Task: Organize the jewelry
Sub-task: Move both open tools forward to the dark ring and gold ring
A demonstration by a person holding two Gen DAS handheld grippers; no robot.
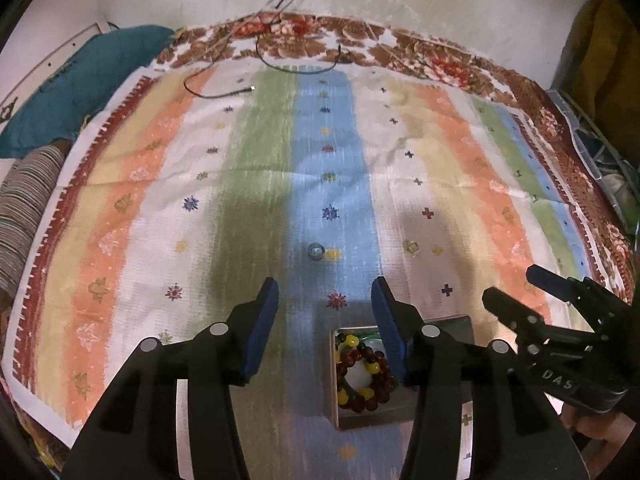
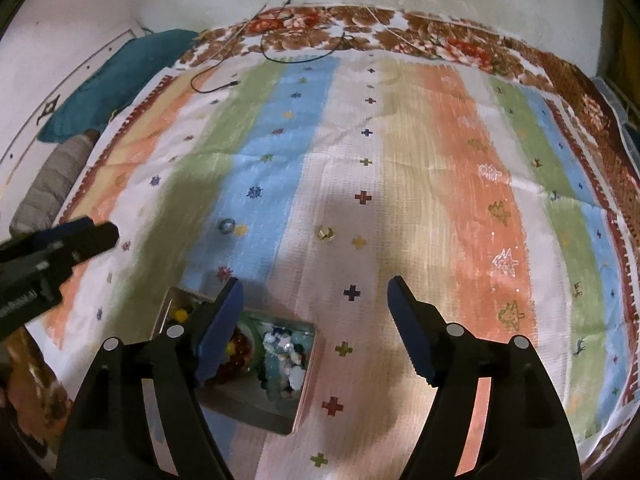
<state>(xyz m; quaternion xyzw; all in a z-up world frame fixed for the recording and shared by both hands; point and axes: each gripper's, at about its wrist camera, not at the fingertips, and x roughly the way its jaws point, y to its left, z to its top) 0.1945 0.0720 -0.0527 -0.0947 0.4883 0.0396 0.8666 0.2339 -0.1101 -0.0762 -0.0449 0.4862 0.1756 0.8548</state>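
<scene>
L gripper (image 1: 325,294) and R gripper (image 2: 316,294) both spread wide, holding nothing, above striped cloth (image 2: 420,152); tin (image 2: 306,364) w/ beads between; blue ring (image 1: 315,251) loose.

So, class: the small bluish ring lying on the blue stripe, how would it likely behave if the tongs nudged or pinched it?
The bluish ring looks small, round and rigid, so it probably slides or skitters when nudged. Lying flat on the striped cloth, it gives the open left tongs little edge to grip and may slip out. It seems very light.
</scene>
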